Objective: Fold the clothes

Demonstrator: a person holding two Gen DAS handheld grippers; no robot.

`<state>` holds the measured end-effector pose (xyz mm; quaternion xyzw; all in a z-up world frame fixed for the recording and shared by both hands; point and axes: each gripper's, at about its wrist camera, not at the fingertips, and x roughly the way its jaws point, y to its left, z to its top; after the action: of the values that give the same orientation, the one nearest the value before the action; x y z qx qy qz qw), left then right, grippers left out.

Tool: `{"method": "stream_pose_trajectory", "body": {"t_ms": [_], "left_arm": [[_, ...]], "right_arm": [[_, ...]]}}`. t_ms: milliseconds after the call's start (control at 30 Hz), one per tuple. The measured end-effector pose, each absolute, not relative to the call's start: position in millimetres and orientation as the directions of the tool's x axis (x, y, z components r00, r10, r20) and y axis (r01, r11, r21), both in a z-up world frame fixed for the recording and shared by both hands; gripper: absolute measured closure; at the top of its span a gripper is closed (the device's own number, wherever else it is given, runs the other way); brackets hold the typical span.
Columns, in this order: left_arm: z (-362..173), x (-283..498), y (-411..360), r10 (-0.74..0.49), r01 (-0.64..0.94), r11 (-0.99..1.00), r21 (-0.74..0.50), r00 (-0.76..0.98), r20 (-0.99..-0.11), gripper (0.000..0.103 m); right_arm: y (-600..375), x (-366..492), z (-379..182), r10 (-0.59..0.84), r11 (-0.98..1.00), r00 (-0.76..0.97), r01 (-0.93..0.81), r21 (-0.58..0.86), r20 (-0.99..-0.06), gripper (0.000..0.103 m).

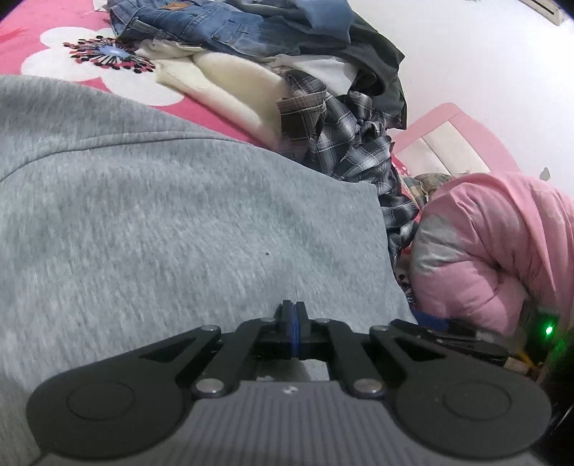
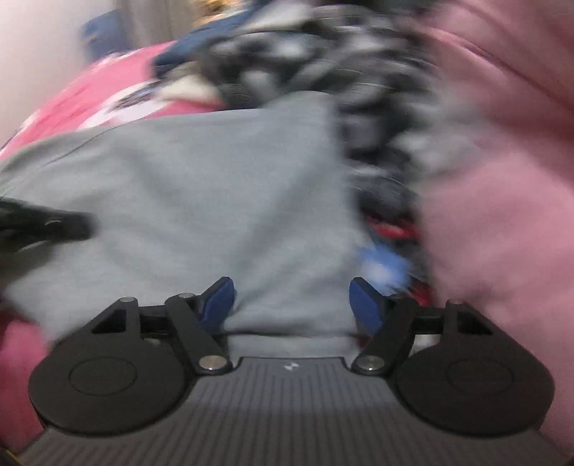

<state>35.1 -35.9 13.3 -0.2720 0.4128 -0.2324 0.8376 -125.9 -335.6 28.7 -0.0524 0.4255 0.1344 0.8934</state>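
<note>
A grey sweatshirt [image 1: 161, 215] lies spread on the pink flowered bedspread [image 1: 71, 57]. My left gripper [image 1: 294, 315] sits at its near edge, blue pads pressed together on the grey cloth. The right wrist view is blurred: my right gripper [image 2: 292, 304] stands open over the grey sweatshirt [image 2: 215, 197], cloth lying between its blue pads [image 2: 219, 304] without being pinched. The left gripper [image 2: 53, 224] shows as a dark shape at the garment's left side. The right gripper [image 1: 430, 324] is partly visible at the garment's right corner.
Beyond the sweatshirt lies a pile of clothes: jeans [image 1: 215, 28], a cream garment [image 1: 229, 86], a plaid shirt [image 1: 351, 143] and a dark garment [image 1: 380, 61]. A pink puffy jacket [image 1: 502, 251] bulks on the right, against a white wall [image 1: 484, 53].
</note>
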Motion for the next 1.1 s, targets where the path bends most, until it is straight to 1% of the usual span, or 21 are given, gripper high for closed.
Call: {"method": "stream_pose_trajectory", "body": {"t_ms": [133,200,333,367,400,467,567,633,667,767,800,867,900,1100], "left_arm": [[12,37,-39,-0.611,0.159,0.743,-0.650,0.556,-0.563,0.100],[12,37,-39,-0.611,0.154,0.742,-0.652,0.555,-0.564,0.100],[12,36,-40,-0.606,0.147,0.745,-0.651,0.558,-0.567,0.100],[12,36,-40,-0.604,0.145,0.746,-0.650,0.559,-0.568,0.100],[12,36,-40,-0.603,0.144,0.746,-0.650,0.559,-0.569,0.100],[12,36,-39,-0.604,0.141,0.745,-0.652,0.557,-0.570,0.100],[12,36,-39,-0.602,0.136,0.745,-0.653,0.559,-0.570,0.100],[12,35,-40,-0.599,0.132,0.746,-0.653,0.561,-0.571,0.100],[12,35,-40,-0.597,0.130,0.747,-0.652,0.562,-0.572,0.100],[12,34,-39,-0.598,0.124,0.743,-0.658,0.564,-0.569,0.100],[12,33,-38,-0.599,0.122,0.740,-0.661,0.565,-0.567,0.100],[12,31,-36,-0.599,0.117,0.738,-0.665,0.567,-0.565,0.100],[12,30,-35,-0.598,0.114,0.737,-0.666,0.568,-0.565,0.100],[12,29,-34,-0.600,0.110,0.735,-0.669,0.567,-0.565,0.100]], "right_arm": [[-347,-136,24,0.102,0.980,0.638,-0.198,-0.034,-0.764,0.043],[-347,-137,26,0.098,0.981,0.627,-0.190,-0.030,-0.773,0.045],[-356,-151,28,0.085,0.983,0.573,-0.181,-0.024,-0.815,0.045],[-361,-153,25,0.074,0.986,0.550,-0.163,-0.020,-0.832,0.047],[-362,-157,23,0.056,0.986,0.536,-0.162,-0.038,-0.842,0.051],[-360,-165,31,0.039,0.984,0.554,-0.164,-0.063,-0.832,0.054],[-358,-171,56,0.076,0.990,0.627,-0.137,-0.014,-0.775,0.053],[-357,-173,75,0.147,0.985,0.714,-0.168,0.037,-0.684,0.052],[-356,-168,76,0.173,0.981,0.735,-0.187,0.049,-0.656,0.050],[-359,-141,54,0.182,0.982,0.699,-0.168,0.089,-0.692,0.050],[-361,-131,47,0.186,0.982,0.686,-0.161,0.102,-0.704,0.053],[-361,-127,26,0.170,0.984,0.646,-0.157,0.088,-0.744,0.056],[-360,-136,19,0.161,0.984,0.653,-0.162,0.071,-0.740,0.056],[-374,-158,23,0.158,0.987,0.615,-0.122,0.105,-0.772,0.055]]}}
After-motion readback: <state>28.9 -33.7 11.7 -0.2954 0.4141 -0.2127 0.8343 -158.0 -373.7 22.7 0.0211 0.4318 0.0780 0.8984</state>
